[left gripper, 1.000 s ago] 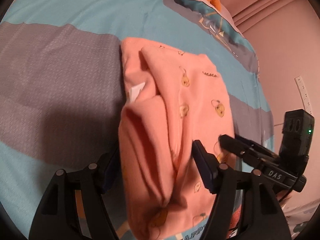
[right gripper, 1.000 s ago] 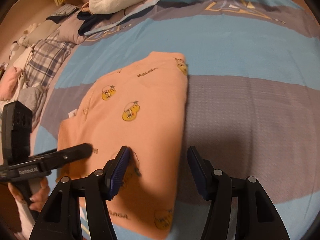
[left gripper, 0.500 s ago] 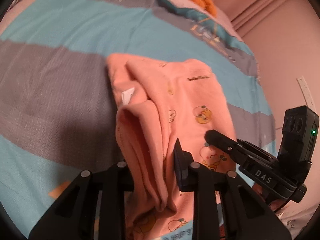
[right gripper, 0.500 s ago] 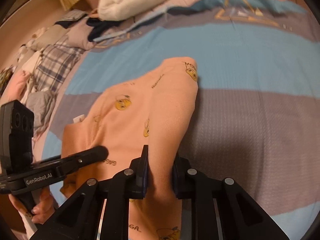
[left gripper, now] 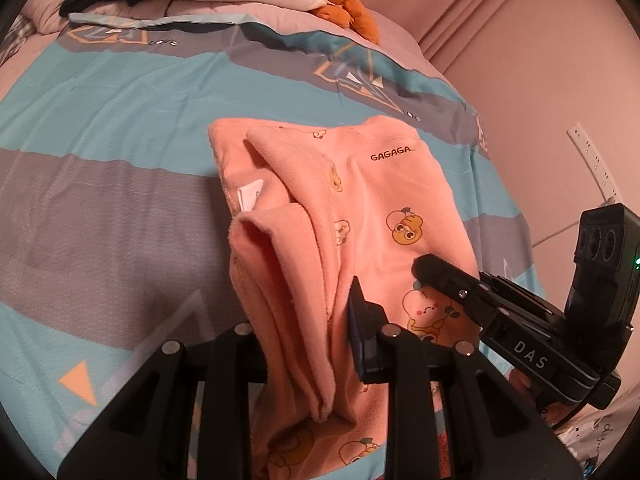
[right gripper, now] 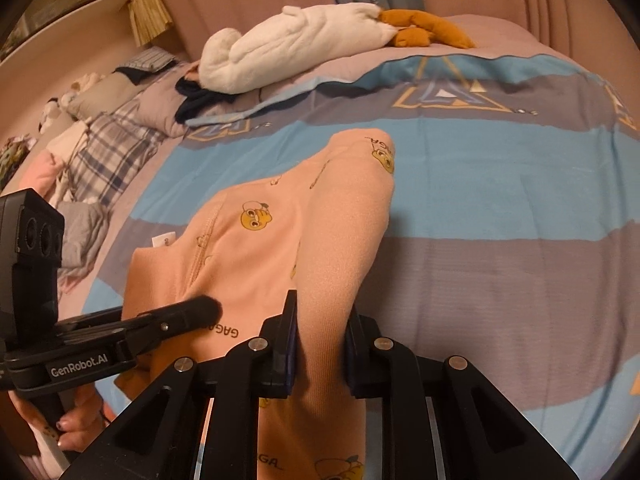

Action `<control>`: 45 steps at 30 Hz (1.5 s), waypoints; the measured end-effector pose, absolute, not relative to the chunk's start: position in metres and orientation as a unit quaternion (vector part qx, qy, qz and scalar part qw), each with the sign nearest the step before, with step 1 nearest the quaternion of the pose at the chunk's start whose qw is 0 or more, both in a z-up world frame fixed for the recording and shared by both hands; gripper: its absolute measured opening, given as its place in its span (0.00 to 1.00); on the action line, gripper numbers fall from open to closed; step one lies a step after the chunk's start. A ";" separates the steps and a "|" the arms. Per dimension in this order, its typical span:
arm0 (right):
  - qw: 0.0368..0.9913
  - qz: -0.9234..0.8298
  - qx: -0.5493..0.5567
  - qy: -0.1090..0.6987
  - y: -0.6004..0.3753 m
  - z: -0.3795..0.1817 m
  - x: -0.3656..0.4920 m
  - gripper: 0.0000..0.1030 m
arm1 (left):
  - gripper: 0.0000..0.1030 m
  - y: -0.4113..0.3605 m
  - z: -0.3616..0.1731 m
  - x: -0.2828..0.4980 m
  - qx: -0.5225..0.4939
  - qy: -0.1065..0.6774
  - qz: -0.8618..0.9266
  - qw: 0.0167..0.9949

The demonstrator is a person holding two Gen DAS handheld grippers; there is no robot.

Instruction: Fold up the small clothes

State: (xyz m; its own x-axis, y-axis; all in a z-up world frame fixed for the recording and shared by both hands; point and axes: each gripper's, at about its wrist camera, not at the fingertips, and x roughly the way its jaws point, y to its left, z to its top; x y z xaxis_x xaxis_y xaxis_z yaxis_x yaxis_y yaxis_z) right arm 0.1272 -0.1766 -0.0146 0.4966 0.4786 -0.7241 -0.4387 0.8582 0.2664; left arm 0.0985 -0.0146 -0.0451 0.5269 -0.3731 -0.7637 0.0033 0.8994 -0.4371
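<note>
One bed (right gripper: 500, 208) fills both views, its cover (left gripper: 104, 128) striped in blue and grey with triangle prints. At the far end of it lies one long white plush toy (right gripper: 296, 48) with orange feet, and a dark garment (right gripper: 200, 100) is bunched just beside it. Along the bed's side in my right wrist view I see a loose heap of other clothes (right gripper: 100, 148), one of them a plaid piece; I cannot count the rest.

In the middle of the bed is the one garment I am working on, a small pink garment (left gripper: 384, 200) printed with cartoon ducks and the word GAGAGA. Its far end rests on the cover; its near end is raised off the bed at two corners. One white label (left gripper: 250, 196) shows inside its opening.

I hold two tools. My left hand-held gripper (left gripper: 308, 320) is clamped on the bunched near-left edge of the pink garment, several layers of cloth squeezed between the pads. My right hand-held gripper (right gripper: 320, 340) is pinched on the near-right edge, a ridge of cloth standing up between its narrow jaws. Both closed on the cloth a moment ago.

My left hand (right gripper: 76, 420) is partly visible on the handle.
</note>
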 end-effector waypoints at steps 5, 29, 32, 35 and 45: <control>0.861 0.250 0.031 0.442 -0.189 -0.026 0.134 0.20 | 0.26 -0.032 -0.060 0.108 -0.177 0.486 -0.105 0.849; 0.849 0.189 0.026 0.493 -0.207 -0.062 0.139 0.31 | 0.64 -0.040 -0.090 0.115 -0.144 0.530 -0.066 0.833; 0.866 0.175 0.004 0.469 -0.211 -0.049 0.133 0.45 | 0.75 -0.036 -0.073 0.107 -0.145 0.508 -0.067 0.846; 0.882 0.173 0.007 0.438 -0.221 -0.030 0.123 0.77 | 0.87 -0.034 -0.053 0.098 -0.132 0.483 -0.067 0.863; 0.917 0.171 0.011 0.361 -0.233 0.022 0.091 0.94 | 1.00 -0.022 -0.007 0.065 -0.111 0.423 -0.051 0.898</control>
State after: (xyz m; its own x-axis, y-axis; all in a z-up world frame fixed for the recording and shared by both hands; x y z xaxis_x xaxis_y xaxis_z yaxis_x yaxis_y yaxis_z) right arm 0.0909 -0.2328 0.0220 0.6812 0.3207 -0.6581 -0.3048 0.9416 0.1433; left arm 0.0655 -0.0218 -0.0073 0.6370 -0.1857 -0.7481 -0.0019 0.9702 -0.2425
